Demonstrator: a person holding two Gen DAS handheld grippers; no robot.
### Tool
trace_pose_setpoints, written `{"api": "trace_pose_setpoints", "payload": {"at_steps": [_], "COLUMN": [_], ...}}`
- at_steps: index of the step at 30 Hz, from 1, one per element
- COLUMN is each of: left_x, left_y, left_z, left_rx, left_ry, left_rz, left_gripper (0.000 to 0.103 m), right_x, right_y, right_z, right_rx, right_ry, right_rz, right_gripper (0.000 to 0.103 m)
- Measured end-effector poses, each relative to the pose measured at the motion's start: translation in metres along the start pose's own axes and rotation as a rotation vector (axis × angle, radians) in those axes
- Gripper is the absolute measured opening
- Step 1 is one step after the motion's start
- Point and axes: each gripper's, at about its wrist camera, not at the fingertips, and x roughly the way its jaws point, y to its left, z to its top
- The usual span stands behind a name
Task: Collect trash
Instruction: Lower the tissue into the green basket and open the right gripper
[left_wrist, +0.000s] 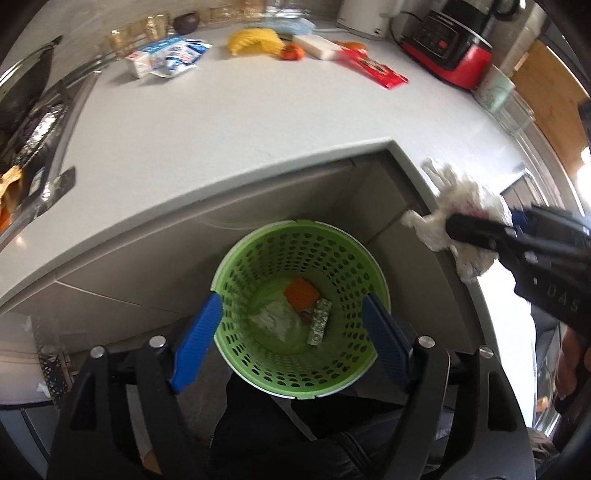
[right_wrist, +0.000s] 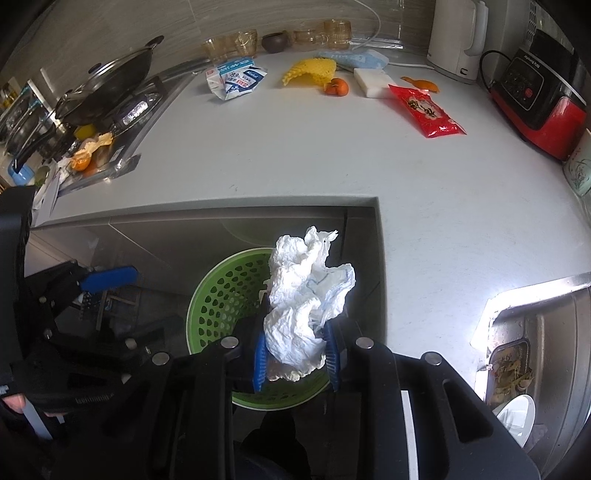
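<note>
A green perforated trash basket stands on the floor below the counter corner; it also shows in the right wrist view. In it lie an orange scrap, a white tissue and a small green roll. My left gripper is open above the basket, fingers apart on either side of it. My right gripper is shut on a crumpled white tissue and holds it above the basket's right rim. It also shows in the left wrist view with the tissue.
On the white counter lie a red snack packet, an orange fruit, orange peel, a yellow net, a blue-white wipes pack and a white block. A stove with pan is left, a red cooker and sink right.
</note>
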Motion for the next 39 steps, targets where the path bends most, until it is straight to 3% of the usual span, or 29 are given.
{"api": "trace_pose_setpoints", "payload": {"at_steps": [6, 10, 12, 14, 16, 25, 39], "left_x": [-0.019, -0.023, -0.024, -0.024, -0.022, -0.023, -0.026], "left_y": [0.033, 0.047, 0.053, 0.056, 0.059, 0.071, 0.087], "left_z": [0.008, 0.013, 0.014, 0.015, 0.016, 0.023, 0.058], "left_rx": [-0.108, -0.125, -0.133, -0.144, -0.153, -0.155, -0.077], "left_ry": [-0.067, -0.080, -0.082, -0.080, -0.078, -0.081, -0.120], "left_rz": [0.041, 0.064, 0.075, 0.072, 0.067, 0.065, 0.036], "left_gripper": [0.083, 0.084, 0.084, 0.084, 0.084, 0.084, 0.090], "right_x": [0.004, 0.010, 0.012, 0.013, 0.012, 0.011, 0.009], "right_y": [0.009, 0.019, 0.023, 0.026, 0.027, 0.015, 0.012], "right_z": [-0.004, -0.007, -0.007, -0.006, -0.004, 0.012, 0.043], "right_rx": [-0.028, -0.059, -0.067, -0.066, -0.063, 0.014, 0.115], "right_ry": [0.020, 0.045, 0.052, 0.054, 0.043, 0.022, -0.036], "right_rz": [0.023, 0.031, 0.034, 0.032, 0.025, -0.004, -0.078], "right_gripper": [0.027, 0.029, 0.038, 0.065, 0.075, 0.084, 0.097]}}
